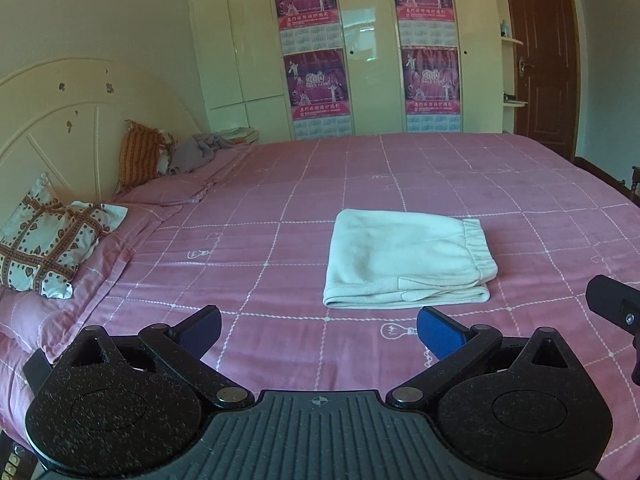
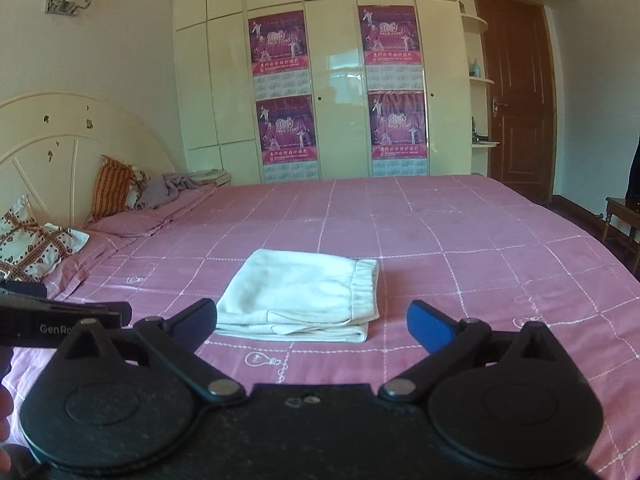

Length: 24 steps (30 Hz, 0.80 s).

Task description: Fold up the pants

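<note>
White pants [image 1: 404,258] lie folded into a neat rectangle on the pink checked bed [image 1: 280,184], elastic waistband at the right end. My left gripper [image 1: 318,330] is open and empty, held just short of the pants' near edge and to their left. In the right wrist view the folded pants [image 2: 300,294] lie straight ahead. My right gripper [image 2: 312,322] is open and empty, its fingers spread wider than the pants' near edge and not touching them. The left gripper's body [image 2: 60,318] shows at the left edge of that view.
Patterned pillows [image 1: 52,244] and an orange cushion [image 1: 138,156] lie by the cream headboard [image 1: 60,120] at the left. A grey garment [image 1: 200,150] is crumpled at the far corner. Wardrobes with posters [image 1: 316,84] and a brown door [image 1: 544,52] stand beyond the bed.
</note>
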Tool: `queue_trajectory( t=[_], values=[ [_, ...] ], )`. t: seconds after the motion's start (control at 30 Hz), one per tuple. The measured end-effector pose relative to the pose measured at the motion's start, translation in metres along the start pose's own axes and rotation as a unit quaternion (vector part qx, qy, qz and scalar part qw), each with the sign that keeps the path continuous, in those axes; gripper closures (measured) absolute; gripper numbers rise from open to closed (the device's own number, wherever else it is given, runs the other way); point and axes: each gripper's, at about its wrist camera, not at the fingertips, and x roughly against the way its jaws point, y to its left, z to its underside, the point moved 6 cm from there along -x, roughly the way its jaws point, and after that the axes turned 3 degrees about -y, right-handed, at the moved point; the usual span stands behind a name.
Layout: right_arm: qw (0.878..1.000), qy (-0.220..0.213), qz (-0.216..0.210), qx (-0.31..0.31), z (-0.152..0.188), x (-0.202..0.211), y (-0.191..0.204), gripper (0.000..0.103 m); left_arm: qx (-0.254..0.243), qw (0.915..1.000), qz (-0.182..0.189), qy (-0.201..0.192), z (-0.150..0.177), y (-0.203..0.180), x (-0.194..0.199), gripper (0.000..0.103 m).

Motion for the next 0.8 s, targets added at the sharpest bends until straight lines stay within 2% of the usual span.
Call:
queue_trajectory(
  t=[0.13,0.47,0.8],
  values=[
    [1.000,-0.009,0.005,-0.021,-0.003,0.008,-0.006,0.000,0.009,0.9999,0.008,0.003,-0.001,-0.005,0.008,0.000],
    [0.999,-0.022,0.015,-0.018,-0.013,0.017,-0.008,0.000,0.013,0.9998,0.014,0.003,0.001,-0.017,0.016,0.000],
    [1.000,-0.012,0.025,-0.013,-0.007,0.012,-0.008,0.000,0.013,0.9996,0.025,0.004,0.002,-0.026,0.021,0.000]
  ],
)
